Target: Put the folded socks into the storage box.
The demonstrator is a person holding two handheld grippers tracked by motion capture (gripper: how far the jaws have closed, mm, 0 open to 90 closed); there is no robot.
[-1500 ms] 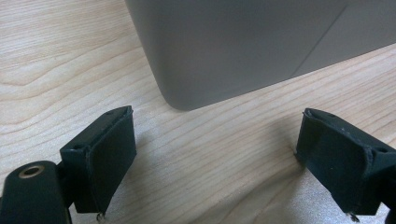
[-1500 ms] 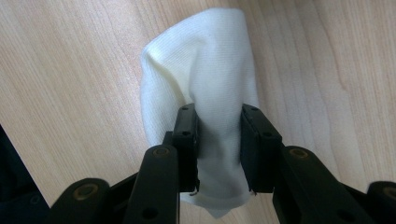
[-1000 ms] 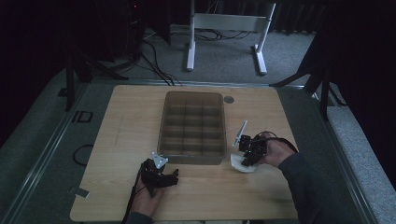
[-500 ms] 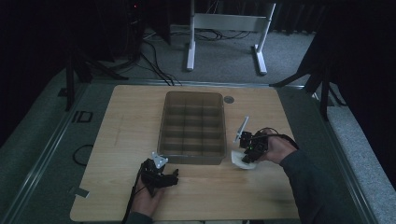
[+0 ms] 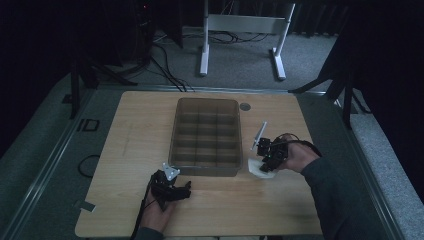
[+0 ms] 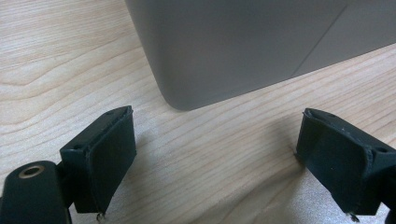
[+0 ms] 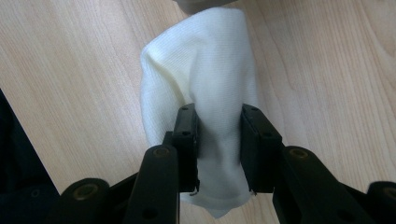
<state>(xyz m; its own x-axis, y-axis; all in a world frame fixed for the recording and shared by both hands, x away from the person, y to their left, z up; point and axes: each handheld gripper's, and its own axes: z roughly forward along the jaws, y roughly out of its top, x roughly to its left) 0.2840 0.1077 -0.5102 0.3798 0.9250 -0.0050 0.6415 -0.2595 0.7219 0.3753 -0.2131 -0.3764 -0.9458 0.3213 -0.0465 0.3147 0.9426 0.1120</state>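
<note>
Barely shifted, right gripper (image 5: 266, 159) pinches white cloth (image 7: 205, 93) on wooden table (image 5: 135, 145).

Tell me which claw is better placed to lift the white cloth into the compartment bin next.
Right. The right claw is already pinched on the white cloth beside the compartment bin. The left claw sits open and empty at the bin's near corner, away from the cloth.
</note>
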